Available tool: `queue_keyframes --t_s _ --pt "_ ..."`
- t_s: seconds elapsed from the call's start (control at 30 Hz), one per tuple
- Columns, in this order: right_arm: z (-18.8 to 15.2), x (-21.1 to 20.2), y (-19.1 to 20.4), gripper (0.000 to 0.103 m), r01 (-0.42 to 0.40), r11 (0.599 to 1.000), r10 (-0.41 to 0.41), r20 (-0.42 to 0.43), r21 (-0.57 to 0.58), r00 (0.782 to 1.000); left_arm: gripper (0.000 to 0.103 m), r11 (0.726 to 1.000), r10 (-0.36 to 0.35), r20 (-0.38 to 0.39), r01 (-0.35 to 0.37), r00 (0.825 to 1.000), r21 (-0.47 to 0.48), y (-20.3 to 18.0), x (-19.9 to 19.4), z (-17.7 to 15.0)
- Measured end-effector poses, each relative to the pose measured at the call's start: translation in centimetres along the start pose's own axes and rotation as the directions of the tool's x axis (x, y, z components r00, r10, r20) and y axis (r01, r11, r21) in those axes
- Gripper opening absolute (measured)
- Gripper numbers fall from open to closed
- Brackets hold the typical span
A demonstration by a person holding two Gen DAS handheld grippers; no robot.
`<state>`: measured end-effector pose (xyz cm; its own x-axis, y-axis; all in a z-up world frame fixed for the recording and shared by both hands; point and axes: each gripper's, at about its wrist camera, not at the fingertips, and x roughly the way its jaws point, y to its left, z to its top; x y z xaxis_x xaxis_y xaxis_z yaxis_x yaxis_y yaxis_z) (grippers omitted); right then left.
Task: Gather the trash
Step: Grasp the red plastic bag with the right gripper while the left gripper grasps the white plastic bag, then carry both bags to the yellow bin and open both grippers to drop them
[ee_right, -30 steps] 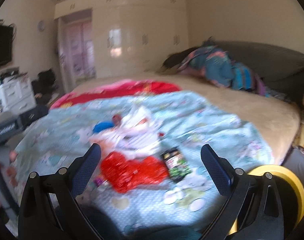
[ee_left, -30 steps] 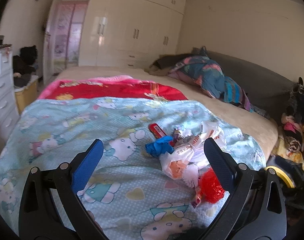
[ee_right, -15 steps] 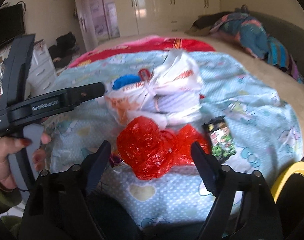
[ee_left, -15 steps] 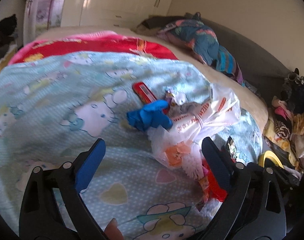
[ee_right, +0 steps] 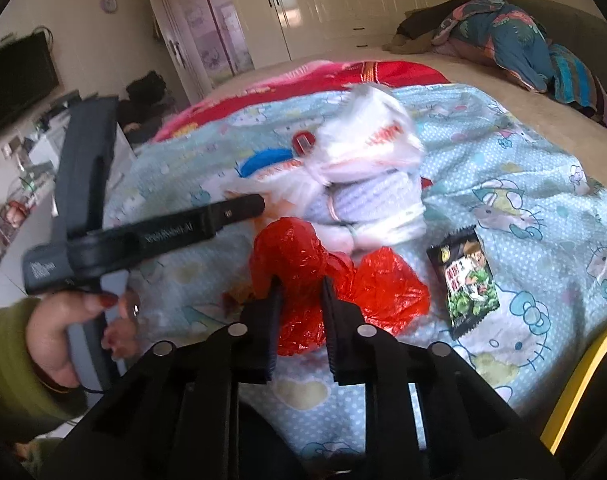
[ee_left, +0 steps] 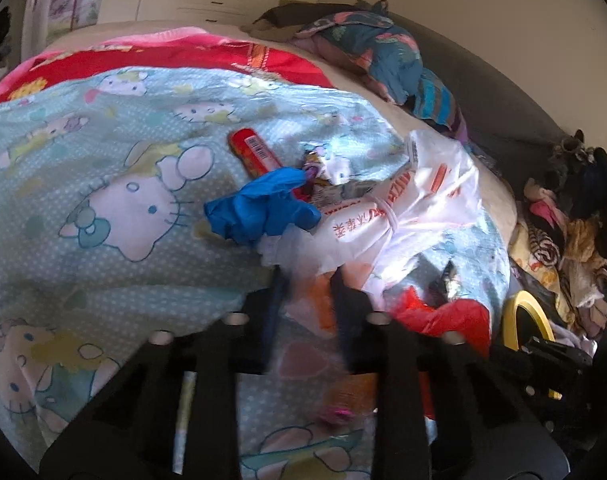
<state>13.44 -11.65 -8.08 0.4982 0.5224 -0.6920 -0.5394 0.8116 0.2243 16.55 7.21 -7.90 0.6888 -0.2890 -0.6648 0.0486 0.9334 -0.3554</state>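
Trash lies piled on a pale blue cartoon-cat blanket [ee_left: 103,152]. A knotted white plastic bag [ee_left: 383,216] with red print lies in the middle. My left gripper [ee_left: 308,280] is closing, and its fingers pinch the bag's near, orange-printed edge. The right wrist view shows this gripper [ee_right: 259,204] reaching in from the left, held by a hand [ee_right: 63,340]. A crumpled red plastic bag [ee_right: 303,256] lies in front of the white bag [ee_right: 367,148]. My right gripper [ee_right: 302,286] is closing with the red bag squeezed between its fingers.
A blue glove [ee_left: 263,208] and a red tube wrapper [ee_left: 251,152] lie left of the white bag. A black and green snack packet [ee_right: 467,280] lies to the right. A yellow rim [ee_right: 583,368] shows beside the bed, clothes [ee_left: 563,240] beyond it, bedding [ee_left: 383,52] at the far end.
Both grippers dropped forward onto the trash pile and tilted down. Their wide-open jaws came together, the left on the white bag's edge and the right on the red bag.
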Motion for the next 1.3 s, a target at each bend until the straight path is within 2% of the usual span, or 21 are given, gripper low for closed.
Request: queue_keyframes --t_s 0.07,0.2,0.3,0.43,0.63,0.8,0.97,1.2,1.3 --pt "0.5 -0.6 0.0 0.014 -0.027 0.999 0.027 0.017 0.016 0.999 0.009 1.000 -0.012 0.004 0.012 1.000 0.011 -0.4 -0.5 0.3" --pt "1.2 -1.7 0.3 0.013 -0.059 0.998 0.057 0.053 0.032 0.997 0.007 0.999 -0.033 0.043 0.031 0.999 0.032 -1.2 -2.3 1.1" --pt "1.8 -2.9 0.4 0.012 -0.093 0.994 0.088 0.093 0.050 0.992 0.006 0.998 -0.059 0.091 0.056 0.994 0.038 -1.9 -4.4 1.7" --pt "2.6 -4.9 0.7 0.011 -0.121 0.992 0.112 0.156 0.045 0.981 0.006 0.997 -0.058 0.146 0.051 0.988 0.049 -2.7 -6.5 2.8" --pt "3.2 -8.3 -0.1 0.011 -0.114 0.991 0.095 0.240 0.064 0.966 0.006 0.997 -0.055 0.193 0.042 0.980 0.070 -4.1 -8.4 3.6" --pt "2.9 -11.4 -1.8 0.011 -0.075 0.991 0.040 0.294 0.108 0.955 0.006 0.994 -0.059 0.196 0.040 0.979 0.099 -5.5 -8.7 3.3" --pt "1.8 -14.3 -4.3 0.011 0.019 0.986 -0.073 0.329 0.166 0.942 0.006 0.990 -0.075 0.180 0.052 0.981 0.130 -7.1 -8.4 2.7" --pt "-0.4 -16.8 -8.5 0.011 0.114 0.952 -0.208 0.328 0.283 0.921 0.006 0.978 -0.107 0.150 0.077 0.983 0.192 -10.4 -7.4 1.5" --pt "-1.8 -18.2 -10.6 0.011 0.160 0.925 -0.275 0.318 0.344 0.907 0.006 0.971 -0.123 0.127 0.093 0.984 0.220 -11.8 -6.8 0.9"
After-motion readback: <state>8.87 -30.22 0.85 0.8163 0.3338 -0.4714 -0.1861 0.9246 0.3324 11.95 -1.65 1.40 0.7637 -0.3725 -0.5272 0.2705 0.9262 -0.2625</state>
